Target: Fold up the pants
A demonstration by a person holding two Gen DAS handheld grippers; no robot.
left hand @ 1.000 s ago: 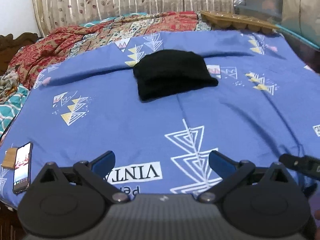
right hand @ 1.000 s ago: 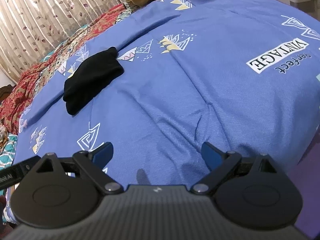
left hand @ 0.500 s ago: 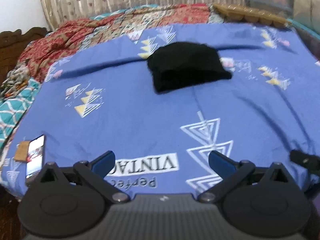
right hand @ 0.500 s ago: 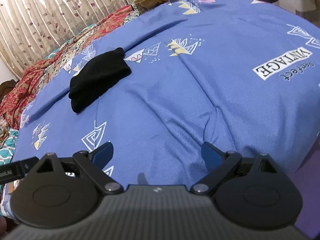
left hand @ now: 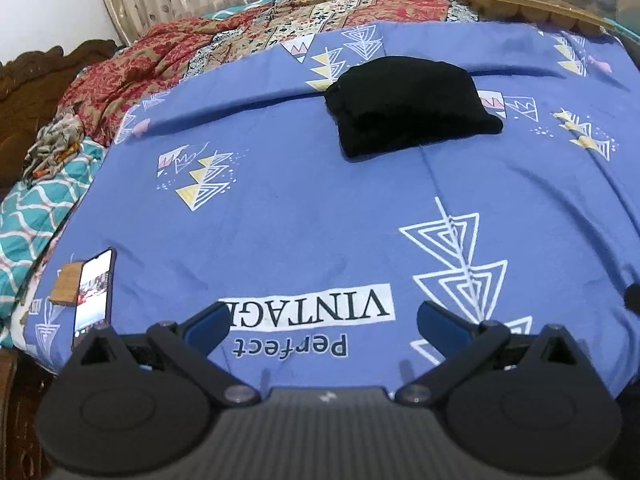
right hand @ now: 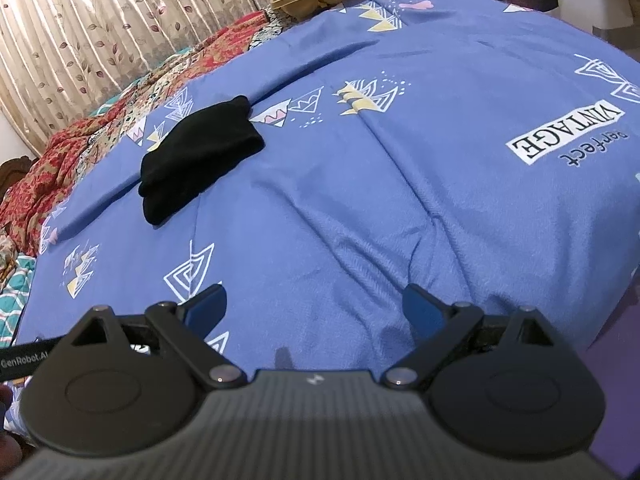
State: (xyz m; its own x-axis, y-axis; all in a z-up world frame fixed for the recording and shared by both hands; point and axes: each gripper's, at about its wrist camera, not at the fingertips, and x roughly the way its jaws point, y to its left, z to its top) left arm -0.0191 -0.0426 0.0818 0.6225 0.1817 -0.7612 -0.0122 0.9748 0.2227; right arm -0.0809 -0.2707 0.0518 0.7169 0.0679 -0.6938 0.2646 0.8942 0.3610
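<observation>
The black pants (left hand: 408, 106) lie folded into a compact bundle on the blue patterned bedsheet (left hand: 300, 220), toward the far side of the bed. They also show in the right wrist view (right hand: 198, 156), at the upper left. My left gripper (left hand: 324, 322) is open and empty, low over the near edge of the bed, far from the pants. My right gripper (right hand: 314, 308) is open and empty, also near the bed's front edge.
A phone (left hand: 94, 292) with a lit screen lies at the near left corner of the bed beside a small wooden piece (left hand: 66, 284). A red patterned blanket (left hand: 240, 48) is bunched at the far side. Curtains (right hand: 100, 32) hang behind.
Both grippers have drawn back and tilted slightly, so the folded pants sit higher in each view. The pants have not moved. Both grippers stay open.
</observation>
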